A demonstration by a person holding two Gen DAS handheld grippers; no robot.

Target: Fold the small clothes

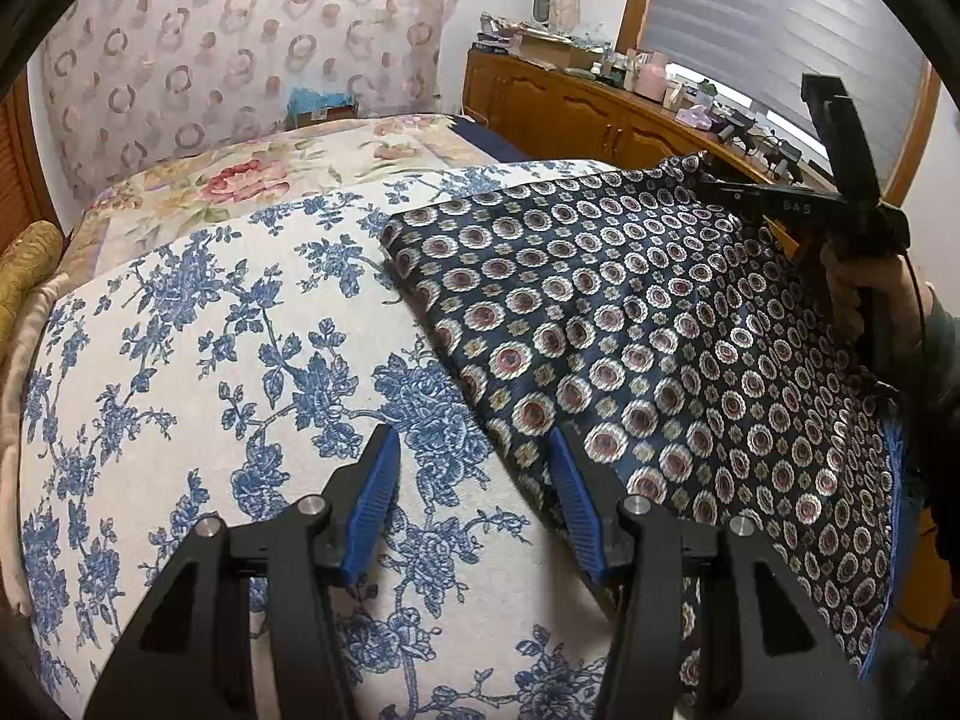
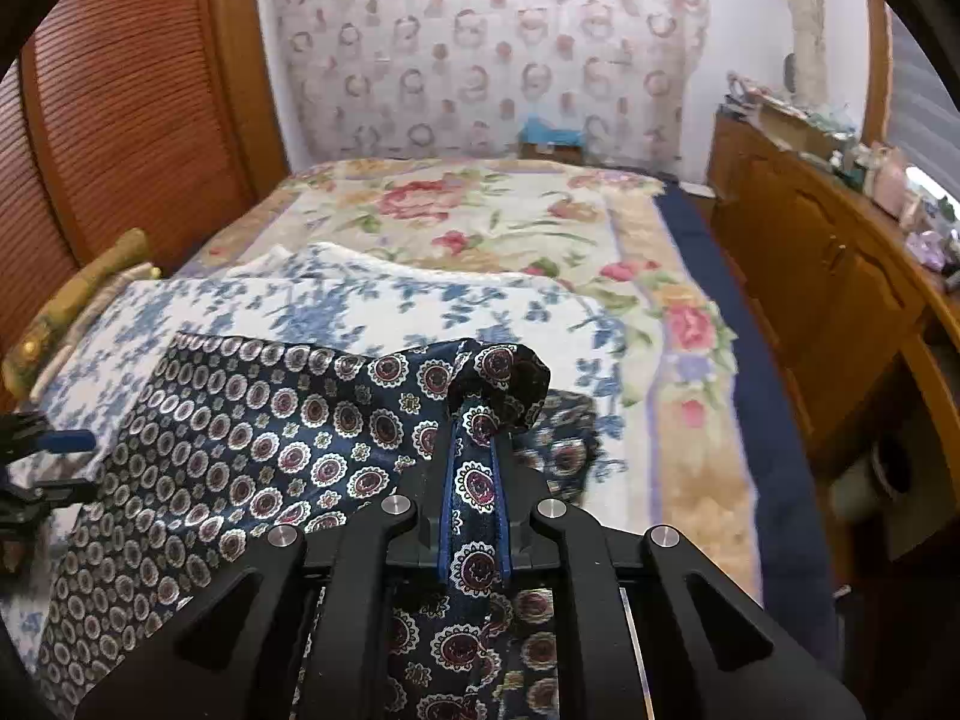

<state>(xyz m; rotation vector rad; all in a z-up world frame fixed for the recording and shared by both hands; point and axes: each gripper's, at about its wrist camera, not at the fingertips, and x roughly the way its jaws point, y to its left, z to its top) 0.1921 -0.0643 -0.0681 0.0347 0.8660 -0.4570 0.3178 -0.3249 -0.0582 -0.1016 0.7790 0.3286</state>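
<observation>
Left wrist view is showing the left hand-held gripper point(image 1: 474, 450) hanging half open over the bed, its blue fingers point(image 1: 375, 495) spread with nothing between them; one finger is hovering above the blue-flowered white cloth point(image 1: 210, 360), the other at the near edge of the navy patterned cloth point(image 1: 630, 348). That navy cloth, dotted with round red-and-white medallions, is lying spread on the blue-flowered cloth, its far right corner lifting off the bed. Over there the right hand-held gripper point(image 1: 711, 189) is pinching that corner, a person's hand point(image 1: 864, 294) wrapping the handle. Right wrist view is confirming it: the right hand-held gripper point(image 2: 480, 414) is clamping narrow on a bunched fold of the navy cloth, fabric pooling above the tips and running back between the blue pads point(image 2: 447, 498). Behind, the rose-patterned bedspread point(image 2: 480, 210) is covering the bed, and a wooden cabinet point(image 2: 810, 258) is standing along the right wall.
</observation>
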